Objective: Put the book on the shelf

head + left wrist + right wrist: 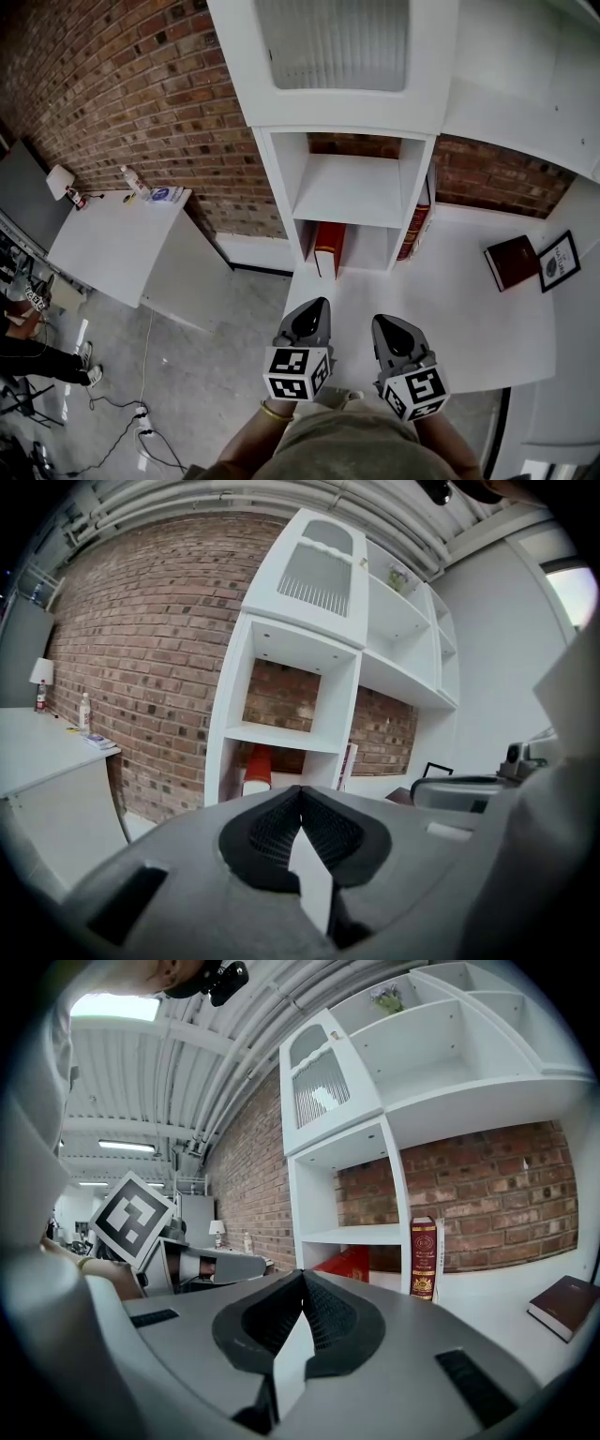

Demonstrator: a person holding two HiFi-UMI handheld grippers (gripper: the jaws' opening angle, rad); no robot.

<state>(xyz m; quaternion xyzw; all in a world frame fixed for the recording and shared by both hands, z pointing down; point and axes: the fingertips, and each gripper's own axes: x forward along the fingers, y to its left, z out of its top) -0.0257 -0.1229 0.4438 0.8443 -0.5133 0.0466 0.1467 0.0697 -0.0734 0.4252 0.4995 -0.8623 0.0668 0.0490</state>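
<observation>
A white shelf unit (352,192) stands against the brick wall. A red book (328,248) stands in its lower compartment and shows in the left gripper view (257,769). A second red book (417,225) leans upright against the unit's right side. A dark maroon book (511,262) lies flat on the white counter (441,309), low at the right in the right gripper view (565,1305). My left gripper (315,305) and right gripper (382,321) hover side by side before the shelf. Both are shut and hold nothing; the jaws meet in each gripper view (300,789) (302,1274).
A framed picture (560,261) leans at the counter's right end. A white table (112,244) with bottles and a small lamp stands to the left. Cables trail over the grey floor (141,412), and a person's legs (37,361) are at the far left.
</observation>
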